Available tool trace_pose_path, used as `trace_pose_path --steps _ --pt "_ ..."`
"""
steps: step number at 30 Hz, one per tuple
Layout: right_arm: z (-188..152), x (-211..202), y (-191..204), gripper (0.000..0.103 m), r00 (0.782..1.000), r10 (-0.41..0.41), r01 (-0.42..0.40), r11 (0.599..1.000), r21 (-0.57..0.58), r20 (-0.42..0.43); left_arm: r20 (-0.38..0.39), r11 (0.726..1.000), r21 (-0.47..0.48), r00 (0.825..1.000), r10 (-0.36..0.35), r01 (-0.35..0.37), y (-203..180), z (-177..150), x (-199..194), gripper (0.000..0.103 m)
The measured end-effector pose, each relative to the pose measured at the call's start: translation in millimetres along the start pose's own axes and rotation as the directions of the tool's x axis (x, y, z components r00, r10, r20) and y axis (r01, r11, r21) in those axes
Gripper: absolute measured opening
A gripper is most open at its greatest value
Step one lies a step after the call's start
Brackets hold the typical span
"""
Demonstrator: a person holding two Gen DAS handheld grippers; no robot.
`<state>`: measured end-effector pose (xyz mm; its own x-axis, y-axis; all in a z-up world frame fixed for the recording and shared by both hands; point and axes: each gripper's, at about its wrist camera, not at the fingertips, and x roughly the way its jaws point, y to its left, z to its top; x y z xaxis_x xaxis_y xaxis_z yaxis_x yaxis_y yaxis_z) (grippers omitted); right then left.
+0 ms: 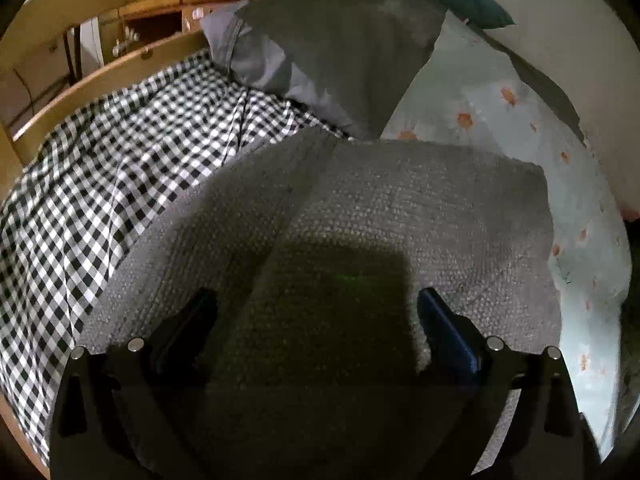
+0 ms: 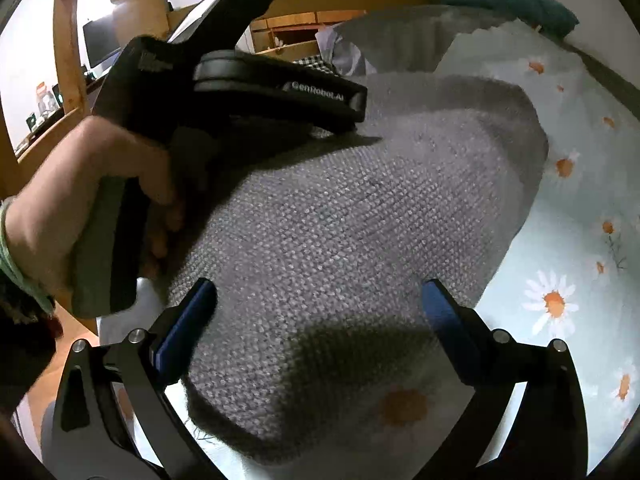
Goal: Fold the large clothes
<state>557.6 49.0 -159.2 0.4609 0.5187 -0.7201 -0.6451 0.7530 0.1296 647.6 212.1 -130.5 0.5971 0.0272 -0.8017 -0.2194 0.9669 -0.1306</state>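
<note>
1. The grey knitted sweater lies folded on the bed, partly over the checked sheet and partly over the daisy-print cover
2. The left gripper hangs above the sweater, fingers spread wide, grasping nothing
3. The right gripper hangs above the near end of the sweater, fingers spread wide, grasping nothing
4. The left hand grips the left gripper's handle
5. A grey pillow rests just beyond the sweater, against the wooden bed rail
</note>
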Motion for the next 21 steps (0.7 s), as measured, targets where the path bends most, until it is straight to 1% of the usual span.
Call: trace_pose_path --steps 1,3,6,7,8,9,10,11,13,14,15,16,17,18,20,21 --pt "1 2 -1 0.100 1.000 0.002 -0.002 1.000 0.004 -0.002 0.007 1.000 0.007 1.000 0.010 -0.010 -2 -1 1 0.099" --pt "3 3 -4 0.100 1.000 0.008 -0.008 1.000 0.012 -0.006 -0.002 1.000 0.000 1.000 0.005 -0.005 0 5 1 0.099" --pt "6 -8 -3 0.100 0.999 0.014 -0.015 1.000 0.021 0.036 0.004 1.000 -0.008 1.000 -0.011 0.011 1 2 -5 0.099" --pt "1 -20 -4 0.100 0.998 0.015 -0.017 0.999 0.040 0.053 0.015 1.000 -0.012 1.000 -0.004 0.004 0 -3 -15 0.098" --pt "-2 -29 -6 0.100 0.998 0.019 -0.023 0.998 0.061 0.064 0.036 1.000 -0.009 0.999 0.004 -0.003 4 -9 -17 0.098" --pt "-7 -42 -9 0.100 0.998 0.021 -0.026 0.995 0.098 0.051 0.079 1.000 0.004 0.997 0.004 -0.004 1 -16 -32 0.098" --pt "-11 -50 -9 0.100 0.999 0.010 -0.015 0.994 0.112 0.043 0.109 1.000 0.017 0.994 0.001 -0.003 -3 -22 -45 0.098" --pt "-15 -61 -8 0.100 0.998 -0.029 0.023 0.993 0.118 0.048 0.155 0.999 0.033 0.988 0.004 -0.009 -9 -34 -64 0.098" --pt "-25 -90 -6 0.100 0.987 -0.140 0.128 0.982 0.139 0.081 0.205 0.998 0.049 0.979 0.018 -0.029 -20 -52 -95 0.098" --pt "-31 -105 -6 0.100 0.983 -0.156 0.139 0.977 0.163 0.095 0.209 0.997 0.050 0.977 0.039 -0.051 -27 -65 -113 0.098" --pt "-36 -116 -7 0.100 0.984 -0.147 0.127 0.975 0.183 0.101 0.215 0.997 0.052 0.975 0.049 -0.062 -32 -79 -131 0.098" --pt "-43 -130 -7 0.100 0.986 -0.132 0.109 0.972 0.210 0.100 0.223 0.997 0.053 0.974 0.051 -0.065 -35 -87 -142 0.098" --pt "-50 -144 -8 0.100 0.987 -0.131 0.106 0.966 0.237 0.093 0.237 0.996 0.056 0.970 0.053 -0.068 -40 -102 -161 0.098" --pt "-53 -150 -8 0.100 0.987 -0.135 0.110 0.962 0.249 0.086 0.238 0.996 0.051 0.970 0.057 -0.071 -43 -114 -176 0.098" --pt "-68 -169 -4 0.100 0.988 -0.146 0.128 0.954 0.272 0.048 0.197 0.997 0.036 0.979 0.058 -0.067 -47 -135 -196 0.098" --pt "-76 -177 2 0.100 0.988 -0.154 0.140 0.950 0.279 0.029 0.163 0.997 0.032 0.985 0.060 -0.066 -50 -147 -205 0.098"
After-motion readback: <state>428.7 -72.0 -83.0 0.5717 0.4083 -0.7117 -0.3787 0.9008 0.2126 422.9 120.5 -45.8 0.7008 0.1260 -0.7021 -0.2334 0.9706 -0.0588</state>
